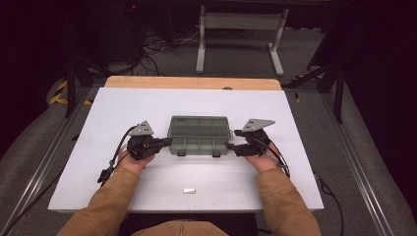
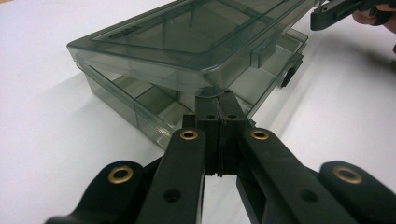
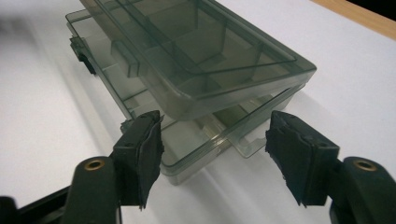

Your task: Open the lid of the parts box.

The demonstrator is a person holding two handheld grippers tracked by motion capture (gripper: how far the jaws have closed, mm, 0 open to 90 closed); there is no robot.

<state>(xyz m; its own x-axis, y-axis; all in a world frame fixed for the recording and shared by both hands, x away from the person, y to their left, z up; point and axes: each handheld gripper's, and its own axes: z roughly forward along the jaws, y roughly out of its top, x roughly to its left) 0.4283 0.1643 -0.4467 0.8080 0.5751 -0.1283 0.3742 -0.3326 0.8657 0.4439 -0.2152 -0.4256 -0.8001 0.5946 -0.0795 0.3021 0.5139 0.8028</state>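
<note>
Nearest the person's edge of the white table (image 1: 98, 187), well short of the organiser box, lies a small silvery metal piece (image 1: 189, 190), apart from everything else.

Farther in, the smoky transparent compartment box (image 1: 199, 133) sits at the table's middle, its lid (image 2: 187, 35) slightly raised off the tray rather than seated flat, so a gap shows along the front. Two dark latches (image 1: 216, 154) hang down on the box's front wall.

The left gripper (image 1: 164, 142) is at the box's left end. In the left gripper view its jaws are pressed fully together with nothing between them, their tip touching, or just under, the lid's near corner.

The right gripper (image 1: 230, 146) is at the box's right end. In the right gripper view its jaws stand apart, bracketing the box's near corner (image 3: 205, 135) with the pads (image 3: 144, 149) clear of the plastic; it has hold of nothing.

Judging by this, the step in hand is opening the lid: the left tip props or pries one end while the right has let go. The next move probably calls for the right gripper to catch the lid's edge and lift evenly with the left, without dragging the light tray across the table.

Beyond the box a wooden strip (image 1: 192, 82) edges the table's far side.
</note>
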